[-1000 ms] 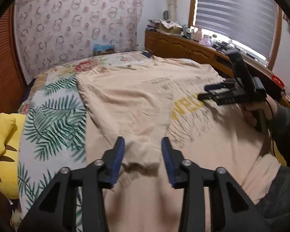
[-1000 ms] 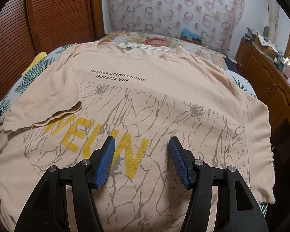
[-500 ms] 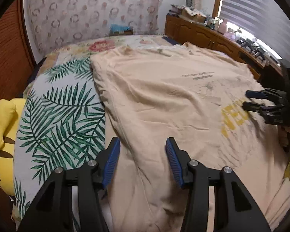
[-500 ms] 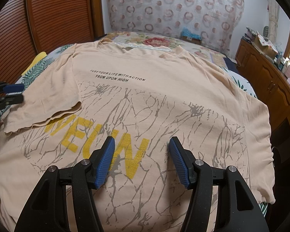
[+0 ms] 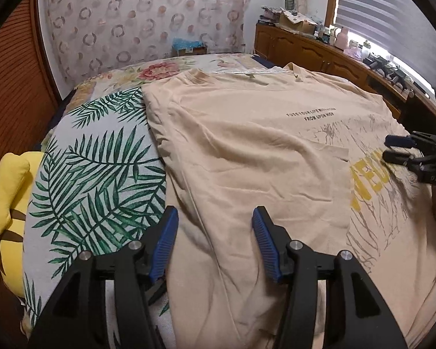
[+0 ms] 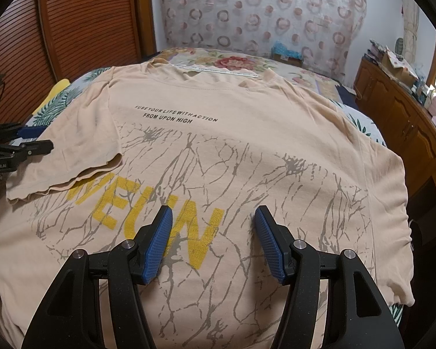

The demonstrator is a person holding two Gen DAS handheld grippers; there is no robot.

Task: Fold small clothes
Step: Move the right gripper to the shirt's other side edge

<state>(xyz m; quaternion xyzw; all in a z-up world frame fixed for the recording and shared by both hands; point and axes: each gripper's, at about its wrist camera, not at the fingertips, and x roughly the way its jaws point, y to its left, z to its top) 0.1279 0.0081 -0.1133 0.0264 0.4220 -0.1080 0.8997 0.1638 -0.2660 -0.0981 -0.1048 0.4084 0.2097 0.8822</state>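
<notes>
A peach T-shirt (image 6: 247, 151) with black text, grey crack print and yellow letters lies spread on the bed; it also shows in the left wrist view (image 5: 247, 151). Its left sleeve (image 6: 81, 151) is folded inward over the chest. My left gripper (image 5: 215, 241) is open and empty, low over the shirt's left side edge. It shows in the right wrist view (image 6: 29, 142) at the far left. My right gripper (image 6: 213, 238) is open and empty above the yellow letters. It shows in the left wrist view (image 5: 398, 148) at the right.
The bed cover (image 5: 96, 174) has a green palm-leaf print. A yellow plush toy (image 5: 8, 186) lies at the bed's left edge. A wooden sideboard (image 6: 407, 122) with clutter runs along the right. A slatted wooden door (image 6: 72, 23) stands at the left.
My left gripper let go of the folded sleeve and drew back to the left, to the shirt's side edge. My right gripper has not moved.
</notes>
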